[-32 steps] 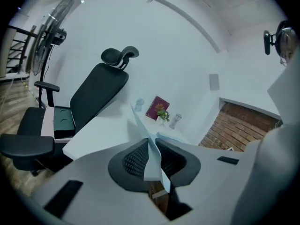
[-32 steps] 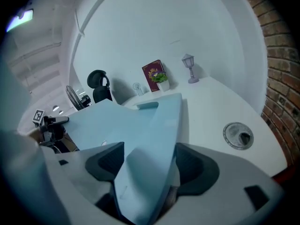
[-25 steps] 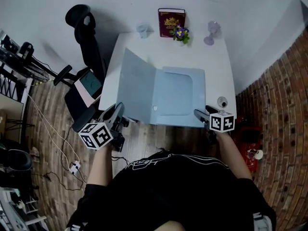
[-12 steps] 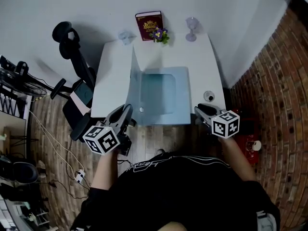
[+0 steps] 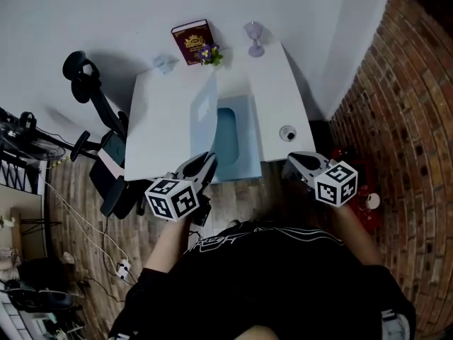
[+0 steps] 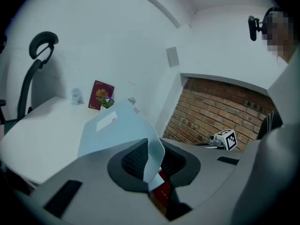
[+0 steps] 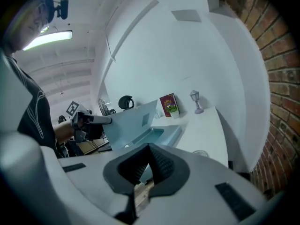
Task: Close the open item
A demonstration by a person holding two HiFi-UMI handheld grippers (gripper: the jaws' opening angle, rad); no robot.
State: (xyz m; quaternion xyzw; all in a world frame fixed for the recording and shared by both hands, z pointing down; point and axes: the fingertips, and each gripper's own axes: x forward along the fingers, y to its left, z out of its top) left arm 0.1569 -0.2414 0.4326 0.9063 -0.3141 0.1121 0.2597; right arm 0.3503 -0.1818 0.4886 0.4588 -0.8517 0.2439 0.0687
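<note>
Flap of light-blue plastic folder (image 5: 204,115) is pinched, raised on edge, by left gripper (image 5: 209,163) at 6 o'clock; right gripper (image 5: 294,163) is seen shut, empty, at 4 o'clock.

Pale blue folder (image 5: 204,116), white table (image 5: 160,127), maroon book (image 5: 190,41)
</note>
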